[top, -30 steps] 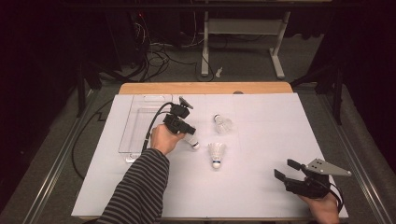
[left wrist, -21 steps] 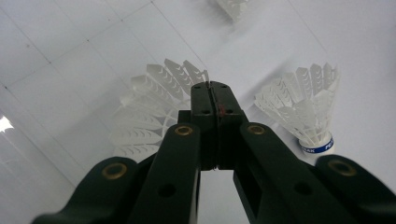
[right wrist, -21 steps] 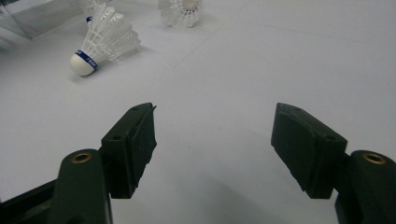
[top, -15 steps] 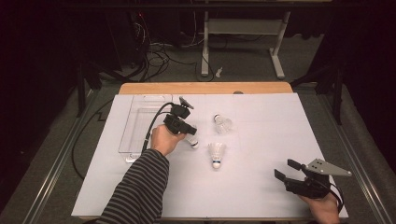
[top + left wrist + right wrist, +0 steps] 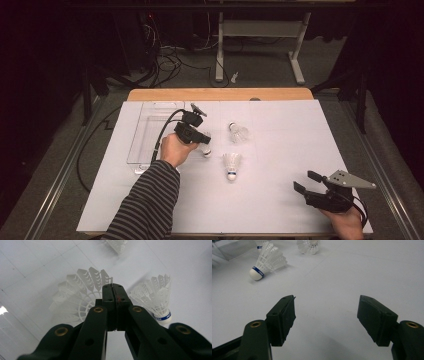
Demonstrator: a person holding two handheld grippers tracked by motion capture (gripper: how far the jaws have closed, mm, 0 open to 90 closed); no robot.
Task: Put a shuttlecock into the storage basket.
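held shuttlecock: feather skirt (image 5: 80,297) pinched at its rim, right at the left gripper's jaw tips; in the high view its cork end (image 5: 206,152) pokes out just below the gripper, low over the white table sheet
left gripper: (image 5: 202,141) jaws pressed together on the skirt's edge, a thin red thread showing between the pads in the left gripper view; hand in a striped sleeve (image 5: 150,200), mid-left of the sheet
second shuttlecock: (image 5: 232,164) lying on the sheet just right of the held one, cork with blue band toward the person; apart from it
third shuttlecock: (image 5: 239,132) farther back on the sheet, near the other two, touching neither
tray: clear plastic (image 5: 145,135), left of the left hand, on the sheet's left part
right gripper: (image 5: 306,182) jaws spread wide, nothing between them, near the sheet's front right corner, well apart from all shuttlecocks
table sheet: (image 5: 280,150) white, over a wooden top
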